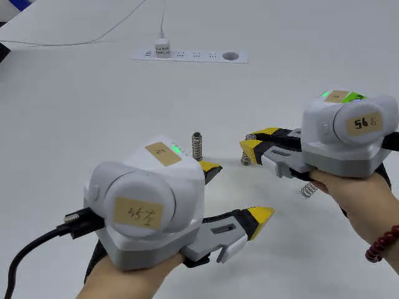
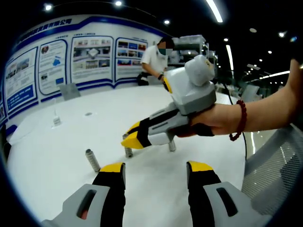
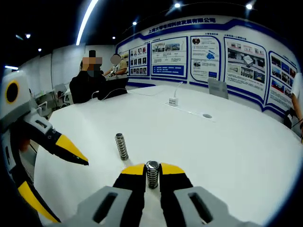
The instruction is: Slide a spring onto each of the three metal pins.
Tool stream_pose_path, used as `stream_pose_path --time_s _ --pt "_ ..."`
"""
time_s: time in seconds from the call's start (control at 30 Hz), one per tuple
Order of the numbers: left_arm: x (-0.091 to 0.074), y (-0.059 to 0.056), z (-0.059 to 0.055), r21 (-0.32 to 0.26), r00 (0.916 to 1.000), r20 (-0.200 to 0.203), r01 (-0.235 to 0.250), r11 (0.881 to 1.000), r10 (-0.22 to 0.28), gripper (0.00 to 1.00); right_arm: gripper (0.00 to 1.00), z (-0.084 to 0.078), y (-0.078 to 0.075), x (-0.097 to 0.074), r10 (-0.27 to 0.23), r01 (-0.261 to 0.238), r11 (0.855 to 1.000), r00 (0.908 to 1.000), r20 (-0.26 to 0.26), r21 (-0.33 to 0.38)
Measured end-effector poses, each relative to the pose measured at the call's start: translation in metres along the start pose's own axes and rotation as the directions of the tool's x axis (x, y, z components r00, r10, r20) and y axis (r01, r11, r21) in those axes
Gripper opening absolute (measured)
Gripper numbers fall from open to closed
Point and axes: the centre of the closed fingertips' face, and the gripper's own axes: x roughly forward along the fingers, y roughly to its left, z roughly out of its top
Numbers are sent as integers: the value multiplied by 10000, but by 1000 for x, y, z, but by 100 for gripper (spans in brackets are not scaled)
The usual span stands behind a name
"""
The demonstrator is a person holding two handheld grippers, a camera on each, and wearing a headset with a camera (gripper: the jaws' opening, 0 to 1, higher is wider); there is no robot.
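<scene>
The right tool was closed on a sprung pin; the left tool was held open. Open worktop was seen all round them, its edges well away.

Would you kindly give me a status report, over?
Left tool open, holding nothing. Right tool shut on an upright spring. Second spring stands apart nearby. Nothing obstructing.

Three grey coil springs: first spring upright, alone on white desk; second spring upright, clasped between right tongs; third spring tilted, partly hidden.
</scene>
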Motion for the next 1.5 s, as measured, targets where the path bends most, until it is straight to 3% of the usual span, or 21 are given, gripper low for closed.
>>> stream_pose_path --time_s 0.3,0.5,0.77,1.0,1.2,1.5 --pt "1 -1 -1 34 10000 -59 27 10000 -27 53 13 -5 -2 1 -54 58 9998 9997 -234 167" --pt "1 0 0 31 10000 -22 -11 10000 11 53 20 3 -3 -5 -55 54 9987 10000 6 500" --pt "2 3 0 16 10000 -18 -98 10000 98 54 31 16 -5 -22 -46 29 9963 9998 196 865" --pt "3 4 7 -65 9998 173 -100 9999 101 57 39 21 -13 -40 -319 281 9931 9990 311 1140" --pt "12 -6 18 200 9991 337 259 9995 -266 60 44 21 -19 -58 -667 622 9906 9972 337 1219" --pt "34 -19 23 618 9975 256 646 9960 -663 60 46 21 -28 -81 -1119 1029 9824 9925 498 1562"
